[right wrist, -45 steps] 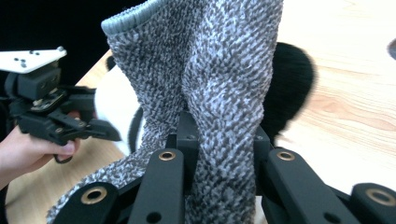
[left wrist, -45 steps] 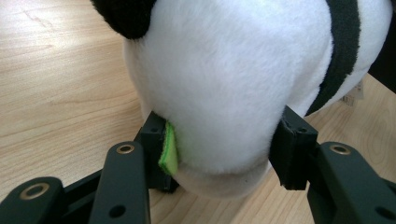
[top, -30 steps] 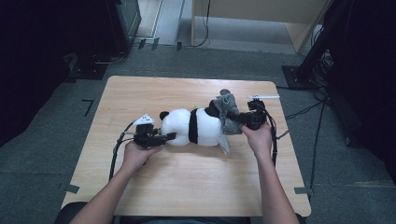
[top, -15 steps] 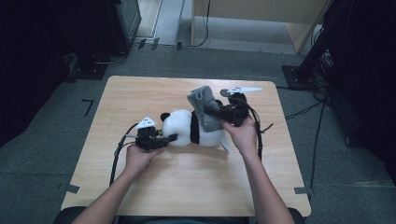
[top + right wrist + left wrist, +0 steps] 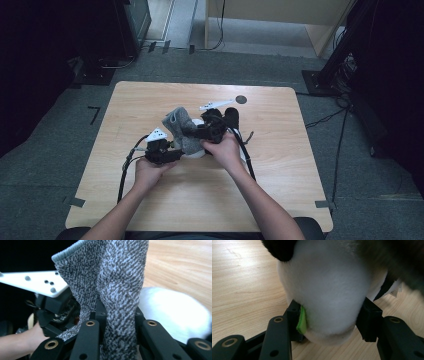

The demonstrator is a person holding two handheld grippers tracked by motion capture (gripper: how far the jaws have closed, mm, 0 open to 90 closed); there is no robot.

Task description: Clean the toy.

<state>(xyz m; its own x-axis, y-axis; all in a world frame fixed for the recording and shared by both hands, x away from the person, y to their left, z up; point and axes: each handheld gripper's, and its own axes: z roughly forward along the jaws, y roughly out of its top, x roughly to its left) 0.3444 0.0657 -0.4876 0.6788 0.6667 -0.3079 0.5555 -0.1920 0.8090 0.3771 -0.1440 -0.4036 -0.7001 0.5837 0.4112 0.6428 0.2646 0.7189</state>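
Panda plush toy (image 5: 200,145) lies near the middle of the wooden table (image 5: 280,185), with the left gripper (image 5: 167,156) clamped on its white rounded end, both pads pressing into the fur in the left gripper view. Right gripper (image 5: 200,134) sits over the panda's top side, jaws pinched on a grey knit sock (image 5: 112,290) that stands up from the grip, its cuff edge at the top. The sock hangs right against the panda's white fur.
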